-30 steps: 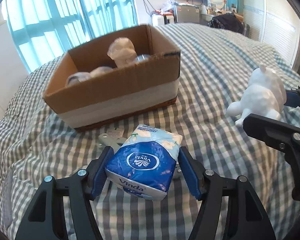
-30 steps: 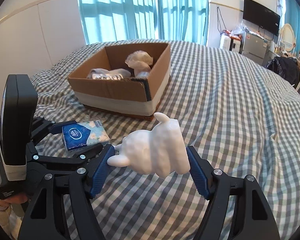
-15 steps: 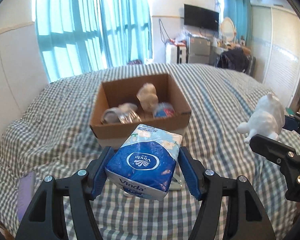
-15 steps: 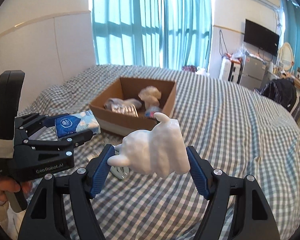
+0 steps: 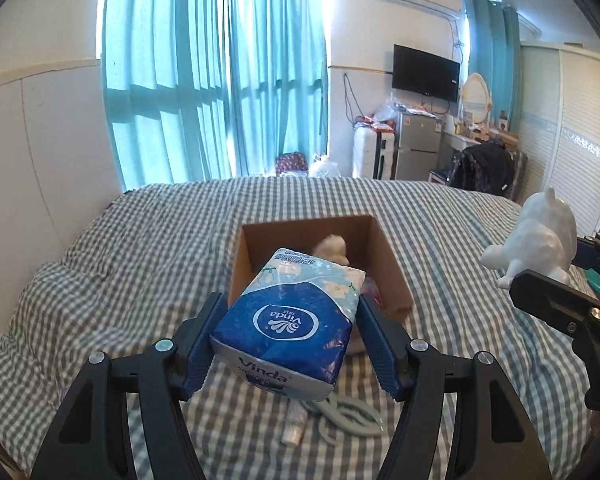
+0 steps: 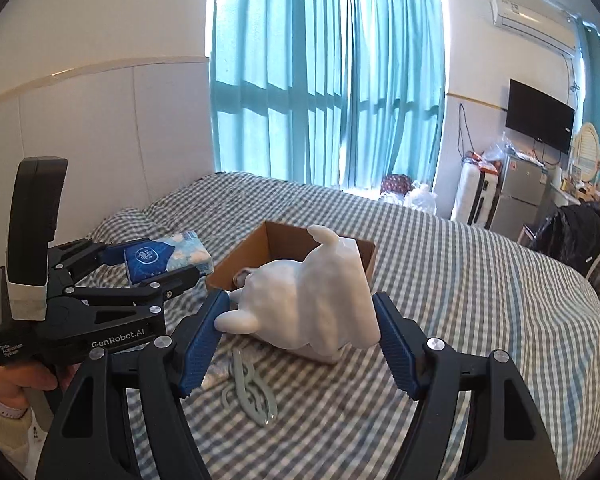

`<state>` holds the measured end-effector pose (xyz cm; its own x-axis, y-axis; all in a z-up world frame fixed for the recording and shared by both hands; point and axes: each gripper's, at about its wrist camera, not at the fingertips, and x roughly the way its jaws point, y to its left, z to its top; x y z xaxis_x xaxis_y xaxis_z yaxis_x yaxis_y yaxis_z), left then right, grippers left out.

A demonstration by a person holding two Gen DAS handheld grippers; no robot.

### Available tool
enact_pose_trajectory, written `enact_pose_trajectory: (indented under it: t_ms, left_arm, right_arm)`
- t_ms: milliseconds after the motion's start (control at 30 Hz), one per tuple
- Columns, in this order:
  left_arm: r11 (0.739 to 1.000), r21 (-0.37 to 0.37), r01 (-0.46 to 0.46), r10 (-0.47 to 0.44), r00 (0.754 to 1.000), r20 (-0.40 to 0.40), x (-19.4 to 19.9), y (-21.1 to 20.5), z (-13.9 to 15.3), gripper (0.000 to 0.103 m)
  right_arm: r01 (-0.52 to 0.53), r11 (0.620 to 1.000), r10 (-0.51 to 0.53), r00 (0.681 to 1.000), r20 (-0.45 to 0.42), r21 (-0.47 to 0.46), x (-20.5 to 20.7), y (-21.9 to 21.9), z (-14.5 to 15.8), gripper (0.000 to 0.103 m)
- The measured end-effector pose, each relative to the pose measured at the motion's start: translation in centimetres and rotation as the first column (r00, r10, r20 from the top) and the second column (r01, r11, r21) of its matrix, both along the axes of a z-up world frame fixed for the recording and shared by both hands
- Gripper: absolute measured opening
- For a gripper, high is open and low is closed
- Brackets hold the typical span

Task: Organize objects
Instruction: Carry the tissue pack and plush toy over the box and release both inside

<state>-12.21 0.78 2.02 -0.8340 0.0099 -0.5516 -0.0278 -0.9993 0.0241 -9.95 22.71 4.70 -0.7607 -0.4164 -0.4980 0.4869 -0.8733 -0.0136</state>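
Note:
My left gripper (image 5: 290,334) is shut on a blue Vinda tissue pack (image 5: 288,316) and holds it high above the bed, in front of the open cardboard box (image 5: 392,268). My right gripper (image 6: 300,334) is shut on a white animal figurine (image 6: 312,300), also raised, with the box (image 6: 256,252) behind it. The tissue pack (image 6: 166,256) and left gripper (image 6: 140,268) show at the left of the right wrist view. The figurine (image 5: 536,236) shows at the right edge of the left wrist view. The box holds several items, mostly hidden.
A grey folding hanger (image 6: 248,392) lies on the checked bedspread (image 6: 460,300) below the grippers, also in the left wrist view (image 5: 350,416), beside a small tube (image 5: 294,426). Curtains, a television and a fridge stand beyond the bed.
Both grippers have risen well above the bed with their objects held. The box now looks smaller and lower in both views, and more of the room shows.

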Motion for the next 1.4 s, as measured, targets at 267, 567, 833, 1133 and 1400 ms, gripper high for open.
enact_pose_trajectory:
  t_ms: [267,567,833,1133,1400]
  left_arm:
    - [1.0,0.015,-0.028,0.028,1.0,0.015,-5.9,-1.7,-0.4,0.068]
    - [1.0,-0.002,-0.012,0.012,0.995,0.103,-13.0,-1.8,-5.1,0.068]
    - [1.0,-0.013,-0.001,0.003,0.987,0.161,-16.5,-1.2,-9.2,0.068]
    - [1.0,-0.025,0.018,-0.011,0.974,0.225,-18.1,-0.8,-12.1,0.068]
    - [0.999,-0.011,0.036,-0.032,0.976,0.216,-17.7,-0.5,-12.0,0.07]
  right_arm:
    - [-0.013,1.0,0.013,1.0,0.003,-0.022,-6.8,-1.8,0.6,0.072]
    - [-0.02,1.0,0.02,0.999,0.049,-0.004,-16.0,-4.1,-2.8,0.072]
    - [-0.028,1.0,0.026,0.991,0.132,0.013,-21.8,-5.2,-7.9,0.072]
    - [-0.024,1.0,0.024,0.98,0.196,-0.002,-24.2,-5.0,-12.0,0.072]
    - [-0.01,0.999,0.019,0.981,0.194,-0.044,-24.2,-4.4,-11.9,0.073]
